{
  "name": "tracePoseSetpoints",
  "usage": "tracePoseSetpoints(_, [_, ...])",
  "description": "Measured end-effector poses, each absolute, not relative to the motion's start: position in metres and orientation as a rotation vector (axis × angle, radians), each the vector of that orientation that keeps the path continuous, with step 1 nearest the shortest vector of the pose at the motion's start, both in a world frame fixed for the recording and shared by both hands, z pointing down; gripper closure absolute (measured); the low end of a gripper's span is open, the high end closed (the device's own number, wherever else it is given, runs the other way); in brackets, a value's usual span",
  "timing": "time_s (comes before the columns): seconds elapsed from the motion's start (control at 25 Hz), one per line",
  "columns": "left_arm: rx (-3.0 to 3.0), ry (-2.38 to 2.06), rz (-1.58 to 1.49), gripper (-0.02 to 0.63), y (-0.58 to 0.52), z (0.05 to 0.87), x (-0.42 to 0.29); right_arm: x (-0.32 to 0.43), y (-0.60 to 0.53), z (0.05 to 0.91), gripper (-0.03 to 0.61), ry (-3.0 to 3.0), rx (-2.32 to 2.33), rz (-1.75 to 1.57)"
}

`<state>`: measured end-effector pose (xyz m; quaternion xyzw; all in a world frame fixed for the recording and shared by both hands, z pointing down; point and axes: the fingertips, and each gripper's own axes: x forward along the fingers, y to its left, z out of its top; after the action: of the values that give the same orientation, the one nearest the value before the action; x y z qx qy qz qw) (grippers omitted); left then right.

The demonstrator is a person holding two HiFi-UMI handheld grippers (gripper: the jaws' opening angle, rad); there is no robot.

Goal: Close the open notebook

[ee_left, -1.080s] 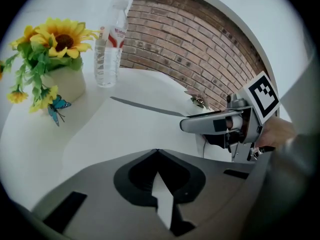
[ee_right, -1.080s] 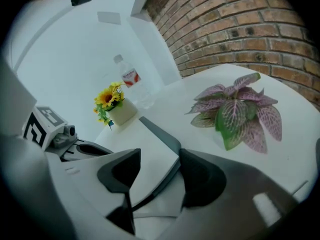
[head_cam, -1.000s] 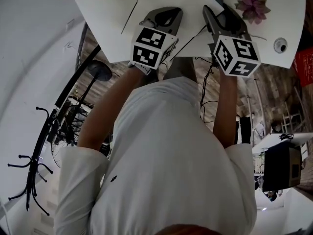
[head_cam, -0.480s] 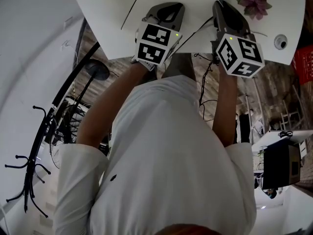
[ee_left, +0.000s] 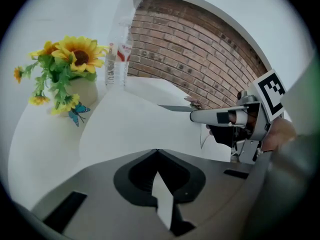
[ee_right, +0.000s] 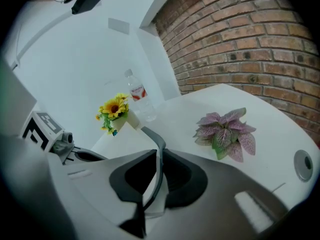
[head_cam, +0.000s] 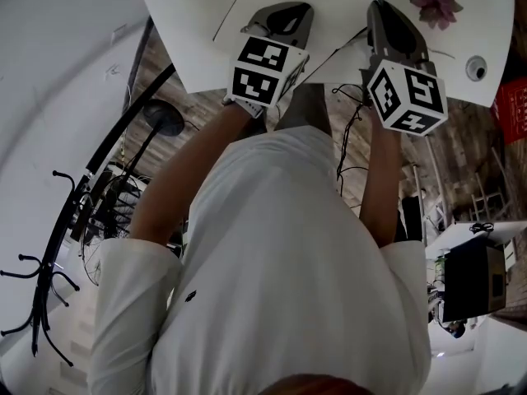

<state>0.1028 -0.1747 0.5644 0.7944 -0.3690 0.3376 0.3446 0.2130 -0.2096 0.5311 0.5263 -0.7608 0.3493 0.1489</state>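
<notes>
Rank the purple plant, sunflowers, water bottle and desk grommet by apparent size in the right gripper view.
1. purple plant
2. water bottle and sunflowers: look about alike, both farther off, so unranked
3. desk grommet, smallest

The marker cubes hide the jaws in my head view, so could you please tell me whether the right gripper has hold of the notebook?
Observer: Yes. The right gripper view shows the right gripper with its jaws, which have just been closing, clamped on the notebook's dark cover.
Operator: Thank you. Does anything stand past the notebook, beyond my frame's top edge?
Observer: The left gripper view shows a sunflower vase and a clear bottle standing on the table beyond its left page.
</notes>
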Motion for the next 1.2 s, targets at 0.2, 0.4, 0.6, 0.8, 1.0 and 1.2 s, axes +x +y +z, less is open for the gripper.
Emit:
tracePoseSetpoints(0.2, [2.073, -0.973, 0.870, 0.604, -0.165, 0.558, 0.089, 0.209, -0.203, 0.514, 0.529, -2.223, 1.547, 0.941])
tracePoseSetpoints(0.4, [2.072, -0.997, 0.852, 0.604, -0.156, 0.550, 0.074, 0.201, -0.194, 0.496, 0.529, -2.257, 1.579, 0.885])
tracePoseSetpoints(0.6, [2.070, -1.010, 0.838, 0.604, -0.143, 0.547, 0.060, 0.192, -0.183, 0.481, 0.529, -2.281, 1.599, 0.832])
tracePoseSetpoints(0.8, [2.063, -1.028, 0.829, 0.604, -0.130, 0.544, 0.045, 0.180, -0.170, 0.466, 0.529, -2.314, 1.620, 0.762])
tracePoseSetpoints(1.0, [2.063, -1.052, 0.820, 0.604, -0.121, 0.535, 0.029, 0.169, -0.156, 0.452, 0.529, -2.348, 1.617, 0.689])
tracePoseSetpoints(1.2, [2.057, -1.069, 0.803, 0.604, -0.109, 0.527, 0.009, 0.157, -0.143, 0.446, 0.529, -2.354, 1.618, 0.652])
